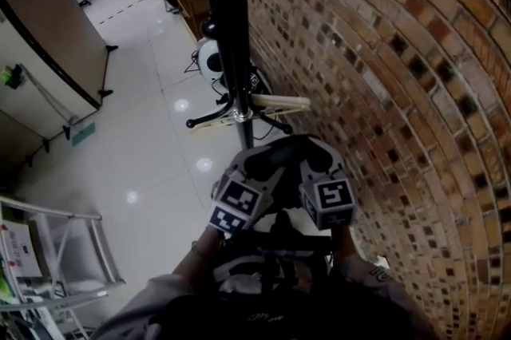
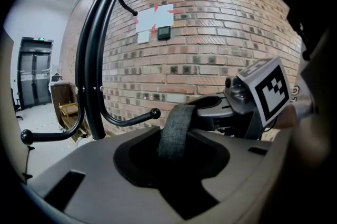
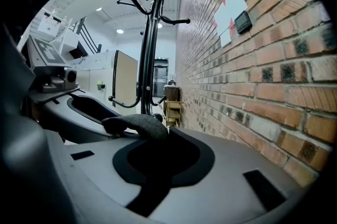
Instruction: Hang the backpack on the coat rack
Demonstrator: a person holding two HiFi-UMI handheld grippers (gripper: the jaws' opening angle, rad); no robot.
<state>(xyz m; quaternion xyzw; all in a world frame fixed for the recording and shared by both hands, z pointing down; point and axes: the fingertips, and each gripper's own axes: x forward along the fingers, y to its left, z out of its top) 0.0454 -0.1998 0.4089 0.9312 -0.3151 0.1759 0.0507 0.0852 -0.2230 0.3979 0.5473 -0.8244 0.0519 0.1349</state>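
- Strap [image 2: 176,128] of the backpack [image 1: 271,268] is pinched by both left gripper [image 2: 176,162] and right gripper [image 3: 163,160], jaws narrow, so the loop is spread between them.
- Bag hangs underneath, near the coat rack [image 1: 231,51], probably lined up for a hook [image 2: 134,119].

In the head view the upper edge cuts off the coat rack [image 1: 231,35], and the left gripper [image 1: 267,163] and right gripper [image 1: 319,159] hide most of the backpack [image 1: 267,262]. The wall display [image 2: 164,32] is too small to read.
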